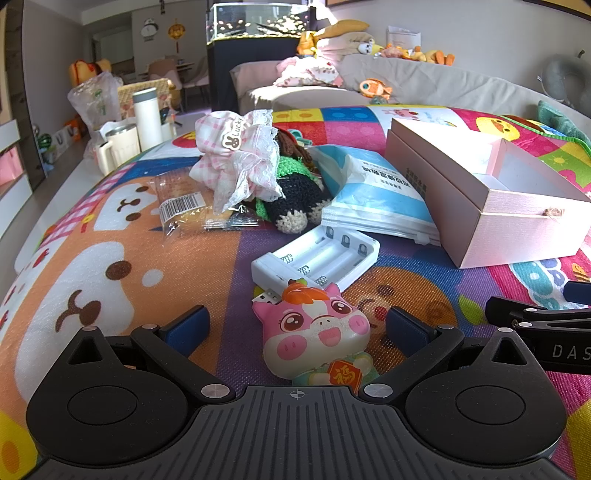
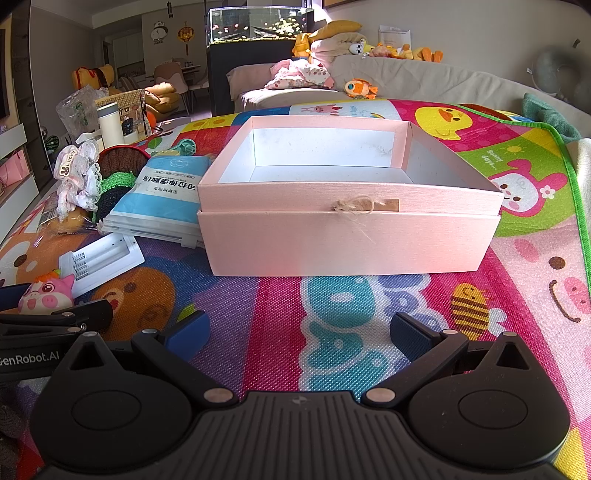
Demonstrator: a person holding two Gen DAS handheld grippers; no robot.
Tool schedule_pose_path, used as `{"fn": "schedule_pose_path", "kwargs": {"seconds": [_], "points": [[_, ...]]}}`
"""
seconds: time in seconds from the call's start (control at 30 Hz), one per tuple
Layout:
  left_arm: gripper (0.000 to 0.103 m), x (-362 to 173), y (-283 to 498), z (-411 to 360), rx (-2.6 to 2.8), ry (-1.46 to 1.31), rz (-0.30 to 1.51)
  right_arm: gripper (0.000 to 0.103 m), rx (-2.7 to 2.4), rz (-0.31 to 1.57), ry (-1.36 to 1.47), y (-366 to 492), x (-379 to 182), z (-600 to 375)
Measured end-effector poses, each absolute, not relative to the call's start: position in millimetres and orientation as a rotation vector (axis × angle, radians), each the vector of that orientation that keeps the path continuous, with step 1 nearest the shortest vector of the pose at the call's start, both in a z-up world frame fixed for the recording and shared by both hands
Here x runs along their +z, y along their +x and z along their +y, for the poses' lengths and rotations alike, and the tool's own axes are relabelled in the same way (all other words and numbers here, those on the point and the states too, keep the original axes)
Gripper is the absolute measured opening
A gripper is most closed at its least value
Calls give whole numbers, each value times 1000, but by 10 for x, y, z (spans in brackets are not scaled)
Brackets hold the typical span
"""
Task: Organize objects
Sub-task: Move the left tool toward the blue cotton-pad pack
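Pink box, "Lucky" tag nearby

Sunlit room: grey sofa, dark aquarium stand, wall clock.

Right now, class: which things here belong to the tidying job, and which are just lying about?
Job: pink pig toy, battery holder, blue packet, crochet doll, pink box.
Lying about: white flask, fish tank, sofa.
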State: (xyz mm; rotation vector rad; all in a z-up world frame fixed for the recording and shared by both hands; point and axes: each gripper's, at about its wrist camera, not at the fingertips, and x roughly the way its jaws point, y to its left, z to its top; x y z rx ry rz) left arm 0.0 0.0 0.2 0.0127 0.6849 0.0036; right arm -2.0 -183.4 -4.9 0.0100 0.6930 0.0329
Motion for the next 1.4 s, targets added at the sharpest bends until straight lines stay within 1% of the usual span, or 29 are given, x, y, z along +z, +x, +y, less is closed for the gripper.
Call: {"fn": "schedule_pose_path", "kwargs": {"seconds": [1.17, 1.3, 1.4], "points": [[103, 14, -5, 14, 0, 10, 683, 103, 31, 693, 3, -17, -51, -1827], [103, 60, -81, 85, -31, -16, 661, 103, 50, 698, 10, -24, -33, -1863], [103, 256, -236, 143, -53, 14, 569, 103, 113, 725, 6, -35, -8, -1951]]}}
